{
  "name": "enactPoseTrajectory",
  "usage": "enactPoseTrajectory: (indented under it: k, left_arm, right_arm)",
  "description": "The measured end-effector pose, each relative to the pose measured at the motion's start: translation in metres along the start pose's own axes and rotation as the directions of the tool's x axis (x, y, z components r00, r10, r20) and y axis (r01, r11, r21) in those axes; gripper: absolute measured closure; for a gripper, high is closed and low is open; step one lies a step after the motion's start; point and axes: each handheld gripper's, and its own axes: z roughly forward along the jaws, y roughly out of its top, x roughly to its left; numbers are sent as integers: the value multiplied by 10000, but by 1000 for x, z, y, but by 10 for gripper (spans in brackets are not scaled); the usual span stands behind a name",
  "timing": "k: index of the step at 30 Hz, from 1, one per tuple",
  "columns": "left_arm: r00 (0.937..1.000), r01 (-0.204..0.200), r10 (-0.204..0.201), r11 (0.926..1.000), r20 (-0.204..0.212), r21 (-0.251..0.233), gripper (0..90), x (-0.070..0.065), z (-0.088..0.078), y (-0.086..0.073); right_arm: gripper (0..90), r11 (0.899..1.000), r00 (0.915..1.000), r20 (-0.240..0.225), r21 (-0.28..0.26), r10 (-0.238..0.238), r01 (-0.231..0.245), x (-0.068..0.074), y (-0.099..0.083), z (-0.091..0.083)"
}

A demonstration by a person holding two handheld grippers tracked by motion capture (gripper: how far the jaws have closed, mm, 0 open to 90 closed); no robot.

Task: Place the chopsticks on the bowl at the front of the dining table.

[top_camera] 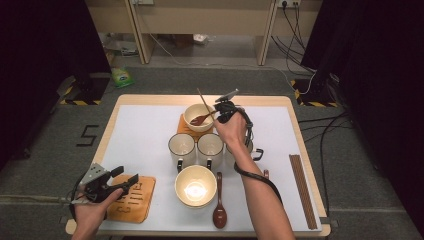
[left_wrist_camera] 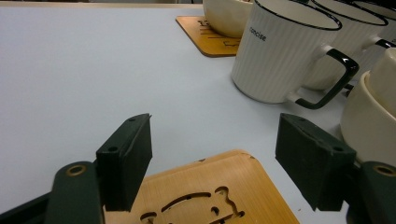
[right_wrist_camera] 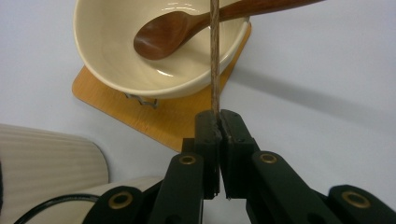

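My right gripper (top_camera: 220, 111) (right_wrist_camera: 219, 116) is shut on a thin wooden chopstick (right_wrist_camera: 214, 56) (top_camera: 205, 103), which sticks up and away from the jaws over the far cream bowl (top_camera: 198, 116) (right_wrist_camera: 116, 56). A brown wooden spoon (right_wrist_camera: 163, 35) (top_camera: 200, 119) lies in that bowl, which sits on a wooden coaster (right_wrist_camera: 159, 119). My left gripper (top_camera: 131, 181) (left_wrist_camera: 215, 154) is open at the near left, its jaws wide apart just over a second wooden coaster (left_wrist_camera: 210, 186) (top_camera: 134, 200), with nothing between them.
Two ribbed white mugs (top_camera: 181, 147) (top_camera: 210, 146) stand mid-table; one mug (left_wrist_camera: 280, 51) shows ahead of my left gripper. A larger cream bowl (top_camera: 195, 186) sits near the front with a brown spoon (top_camera: 219, 205) beside it. Several chopsticks (top_camera: 302, 190) lie along the right edge.
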Motion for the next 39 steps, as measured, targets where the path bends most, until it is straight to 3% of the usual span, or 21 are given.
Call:
enactPoseTrajectory:
  k: [20, 39]
  left_arm:
    - [10000, 7, -7, 10000, 9, 2, 264, 0, 1, 0]
    - [10000, 3, -3, 10000, -5, -16, 263, 0, 1, 0]
  right_arm:
    - [848, 9997, 10000, -21, -233, 23, -23, 0, 6, 5]
    - [707, 9981, 9997, -104, -574, 233, -239, -7, 2, -8]
